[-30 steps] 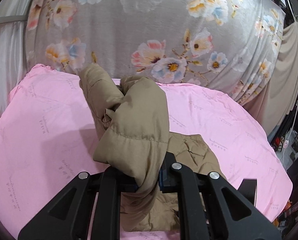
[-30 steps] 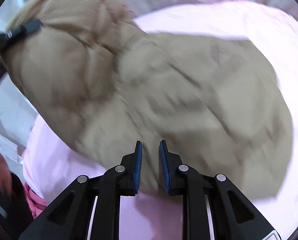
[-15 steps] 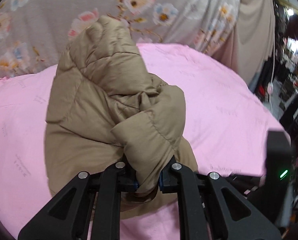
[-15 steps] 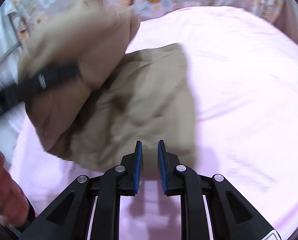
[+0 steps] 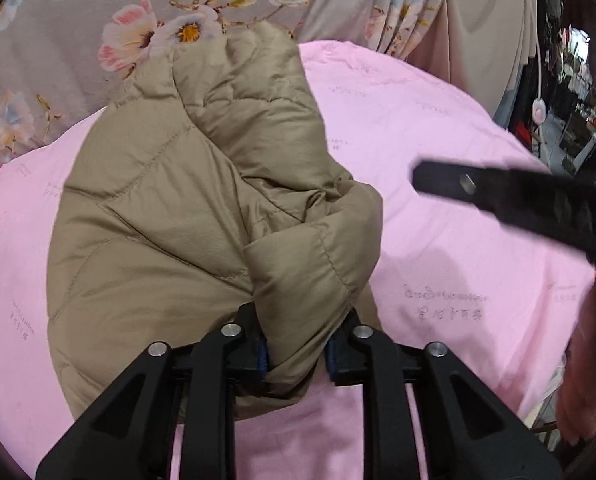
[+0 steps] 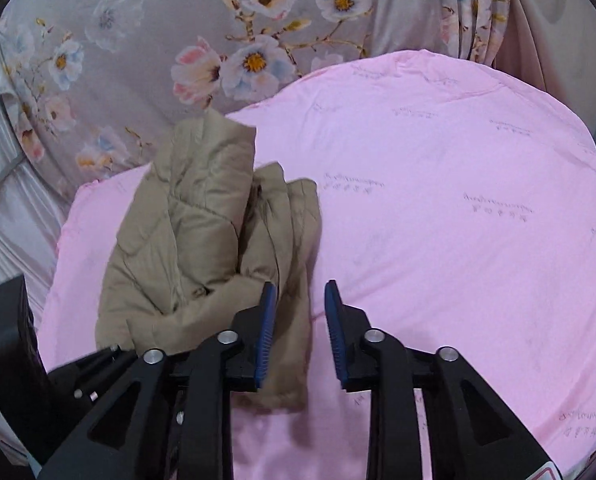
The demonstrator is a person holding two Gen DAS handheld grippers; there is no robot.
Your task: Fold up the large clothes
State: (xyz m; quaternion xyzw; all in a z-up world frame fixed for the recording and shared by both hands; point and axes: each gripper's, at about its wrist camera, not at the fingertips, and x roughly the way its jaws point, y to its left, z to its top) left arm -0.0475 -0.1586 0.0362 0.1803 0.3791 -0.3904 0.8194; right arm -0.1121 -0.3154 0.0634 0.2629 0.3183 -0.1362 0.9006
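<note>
Floral grey curtain point(image 6: 178, 40), pink bedsheet point(image 6: 457, 240)

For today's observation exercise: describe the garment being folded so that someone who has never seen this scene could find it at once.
Start at the grey flowered curtain; below it spreads a pink sheet. On the sheet's left part lies the tan quilted jacket, bundled into thick folds. It is the only brown, stitched, puffy thing there; everything around it is flat pink cloth.

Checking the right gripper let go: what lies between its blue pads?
Nothing is gripped: in the right wrist view the right gripper stands open, its jaws having just opened, over bare pink sheet. The tan jacket lies left of the gap.
</note>
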